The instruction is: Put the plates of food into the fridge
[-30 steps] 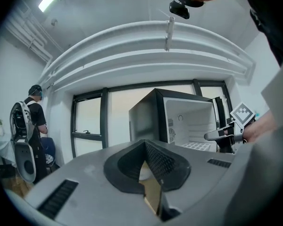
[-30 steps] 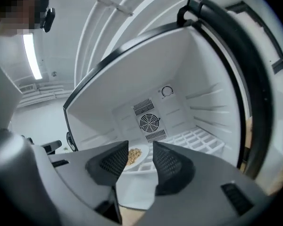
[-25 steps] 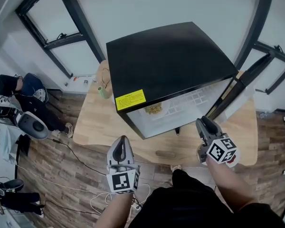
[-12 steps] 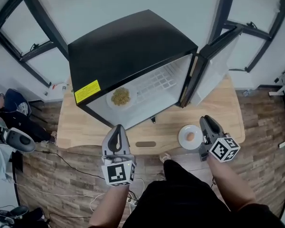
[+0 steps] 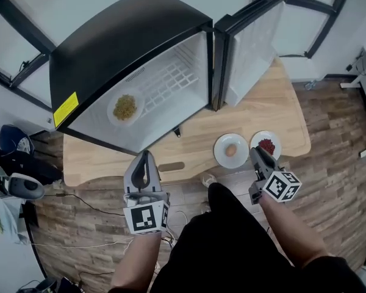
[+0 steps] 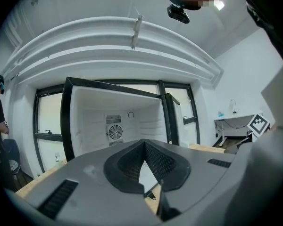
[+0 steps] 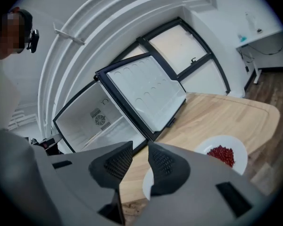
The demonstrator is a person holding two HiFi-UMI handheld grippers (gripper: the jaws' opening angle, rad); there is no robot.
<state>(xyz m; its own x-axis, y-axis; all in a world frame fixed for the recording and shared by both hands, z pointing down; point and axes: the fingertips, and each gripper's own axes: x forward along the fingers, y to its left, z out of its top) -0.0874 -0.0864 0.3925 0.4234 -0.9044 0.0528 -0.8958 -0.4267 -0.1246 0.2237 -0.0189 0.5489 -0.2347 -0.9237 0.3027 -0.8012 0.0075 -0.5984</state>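
Two plates sit side by side near the bench (image 5: pixel 268 99) front edge: the red-bits plate (image 5: pixel 266 144) and the pale-lump plate (image 5: pixel 230 151). Stiff, slick, breakable I reckon (food lies loose), so I'd pinch a rim and keep it level. My right tool (image 5: pixel 255 152) has just been narrowing, small gap, nothing in it; left tool (image 5: pixel 144 159) is closed, empty. The fridge (image 5: pixel 128 35) has its door (image 5: pixel 250 41) open, third plate (image 5: pixel 125 107) inside; nothing blocks the way in.
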